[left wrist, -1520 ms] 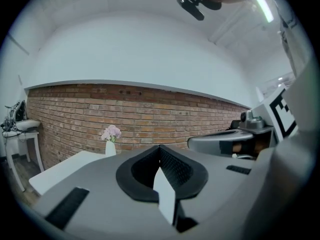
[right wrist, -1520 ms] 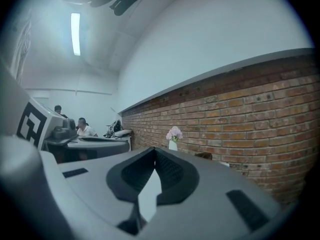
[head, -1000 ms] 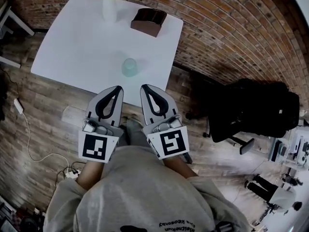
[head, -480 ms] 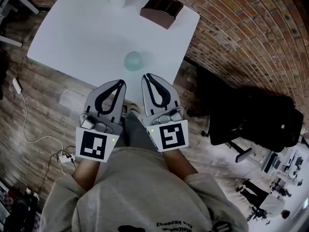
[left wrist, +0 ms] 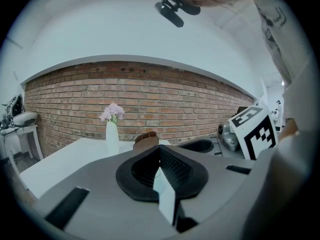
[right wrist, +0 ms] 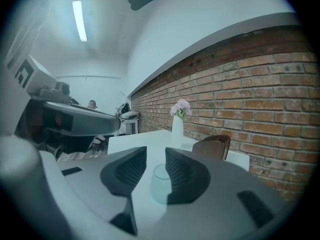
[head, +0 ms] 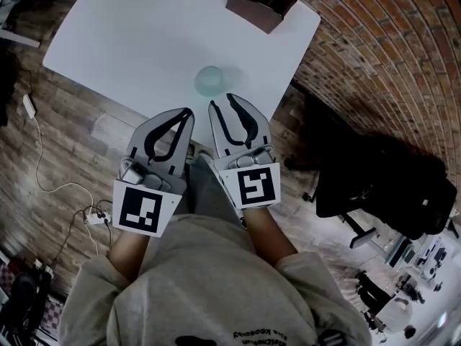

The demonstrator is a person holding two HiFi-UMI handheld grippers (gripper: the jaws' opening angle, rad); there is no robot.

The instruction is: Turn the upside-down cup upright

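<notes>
A pale, see-through cup (head: 209, 80) stands upside down near the front edge of the white table (head: 130, 42). My right gripper (head: 229, 101) is just short of the cup, and its jaws are opening with nothing between them. In the right gripper view the cup (right wrist: 160, 182) shows through the gap of the right gripper (right wrist: 156, 157), still ahead of the fingertips. My left gripper (head: 186, 113) is shut and empty, to the left of the right one, at the table's edge. The left gripper view shows the closed left gripper (left wrist: 159, 152) and no cup.
A brown box (head: 261, 2) sits at the far right of the table, and a white vase (right wrist: 177, 129) with pink flowers stands beside it. A brick wall runs behind the table. A black chair (head: 374, 186) stands to the right on the wooden floor.
Both grippers have moved forward and down toward the table edge and the cup. The right gripper's jaws, shut before, now stand apart.
</notes>
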